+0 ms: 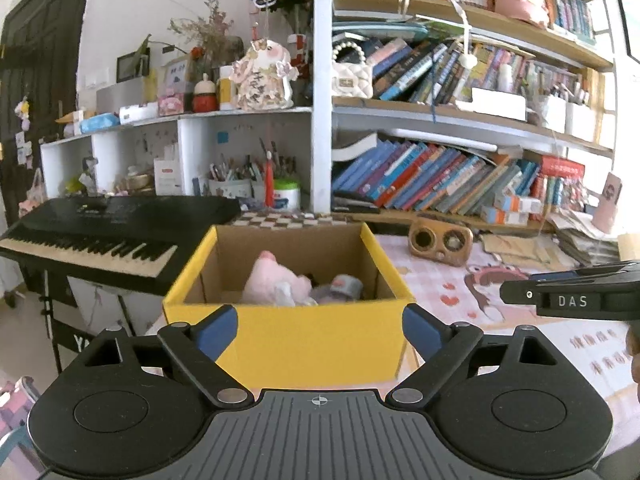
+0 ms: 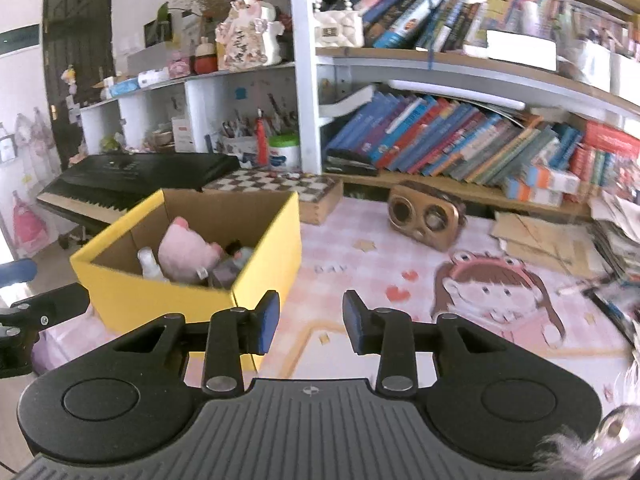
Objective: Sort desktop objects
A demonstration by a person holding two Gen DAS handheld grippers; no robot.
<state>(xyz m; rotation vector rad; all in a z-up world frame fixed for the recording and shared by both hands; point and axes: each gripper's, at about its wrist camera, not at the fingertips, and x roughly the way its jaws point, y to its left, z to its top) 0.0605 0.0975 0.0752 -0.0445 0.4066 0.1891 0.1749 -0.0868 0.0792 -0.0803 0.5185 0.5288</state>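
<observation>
A yellow cardboard box [image 1: 296, 340] stands on the desk's left part, also in the right wrist view [image 2: 264, 256]. Inside lie a pink plush toy [image 1: 276, 280], also in the right wrist view [image 2: 188, 252], a grey object [image 1: 340, 288] and a small clear bottle [image 2: 150, 266]. My left gripper [image 1: 320, 332] is open wide and empty, just in front of the box's near wall. My right gripper [image 2: 310, 320] is open and empty over the pink desk mat [image 2: 380, 280], right of the box. The right gripper also shows at the left wrist view's right edge [image 1: 572, 300].
A wooden speaker [image 2: 426, 216] stands on the mat behind. A chessboard box [image 2: 288, 190] sits behind the yellow box. A black keyboard piano [image 1: 100, 236] is to the left. Cardboard sheets [image 2: 536, 240] and paper stacks lie at the right. Bookshelves [image 2: 440, 140] fill the back.
</observation>
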